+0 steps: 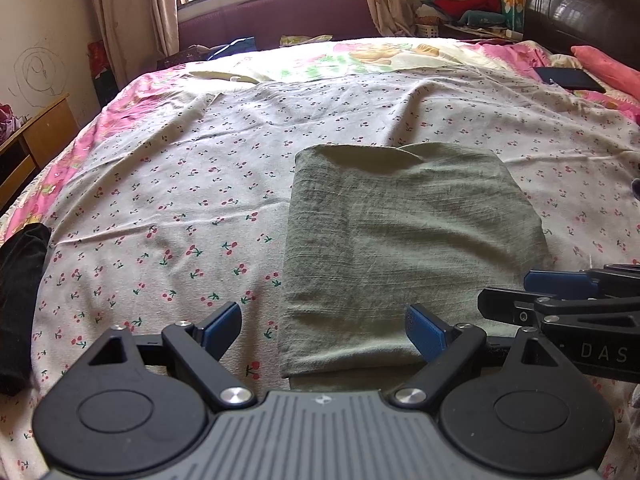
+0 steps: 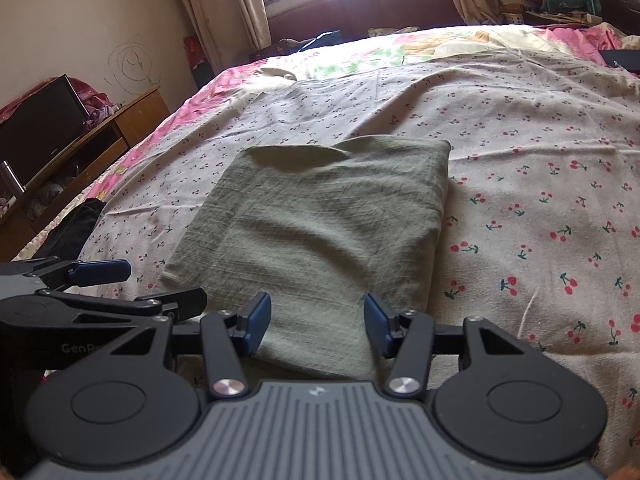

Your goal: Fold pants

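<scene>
The green pants (image 1: 404,236) lie folded into a compact rectangle on the cherry-print sheet (image 1: 168,208); they also show in the right wrist view (image 2: 320,232). My left gripper (image 1: 324,330) is open and empty, over the near left edge of the pants. My right gripper (image 2: 318,322) is open and empty, over the near edge of the pants. The right gripper also shows at the right edge of the left wrist view (image 1: 560,296), and the left gripper at the left of the right wrist view (image 2: 120,284).
A black garment (image 1: 18,304) lies at the bed's left edge. A wooden cabinet (image 2: 80,152) stands left of the bed. A dark flat object (image 1: 570,79) and a pink pillow (image 1: 608,68) lie at the far right. Window and curtains are behind.
</scene>
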Demonstrator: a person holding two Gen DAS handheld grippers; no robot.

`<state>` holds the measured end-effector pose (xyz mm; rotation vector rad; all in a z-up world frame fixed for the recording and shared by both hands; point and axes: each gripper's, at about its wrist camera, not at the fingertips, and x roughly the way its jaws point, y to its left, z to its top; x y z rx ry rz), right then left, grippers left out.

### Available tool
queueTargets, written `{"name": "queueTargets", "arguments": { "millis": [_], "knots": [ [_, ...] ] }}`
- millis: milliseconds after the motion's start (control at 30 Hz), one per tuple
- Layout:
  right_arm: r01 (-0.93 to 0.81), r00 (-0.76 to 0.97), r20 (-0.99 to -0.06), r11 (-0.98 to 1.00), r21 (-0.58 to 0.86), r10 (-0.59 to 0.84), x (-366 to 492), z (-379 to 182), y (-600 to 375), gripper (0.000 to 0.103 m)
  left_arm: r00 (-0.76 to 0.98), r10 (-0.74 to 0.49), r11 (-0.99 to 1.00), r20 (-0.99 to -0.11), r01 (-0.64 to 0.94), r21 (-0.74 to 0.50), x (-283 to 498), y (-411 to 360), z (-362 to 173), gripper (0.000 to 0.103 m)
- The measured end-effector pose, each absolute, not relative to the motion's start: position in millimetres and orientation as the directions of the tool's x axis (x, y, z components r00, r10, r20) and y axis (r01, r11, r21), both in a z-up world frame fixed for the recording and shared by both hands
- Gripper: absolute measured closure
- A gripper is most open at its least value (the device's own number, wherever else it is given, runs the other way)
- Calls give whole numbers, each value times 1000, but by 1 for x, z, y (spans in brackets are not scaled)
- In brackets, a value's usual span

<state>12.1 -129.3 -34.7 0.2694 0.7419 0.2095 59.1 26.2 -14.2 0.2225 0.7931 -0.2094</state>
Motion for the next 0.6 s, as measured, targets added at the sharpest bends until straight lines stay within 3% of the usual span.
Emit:
{"name": "queueTargets", "arguments": {
  "millis": [600],
  "knots": [
    [-91,723,-630,943,321,284,11,-34,-129,50,680,-111,956,-725,272,109,59,26,-15,2]
  ]
}}
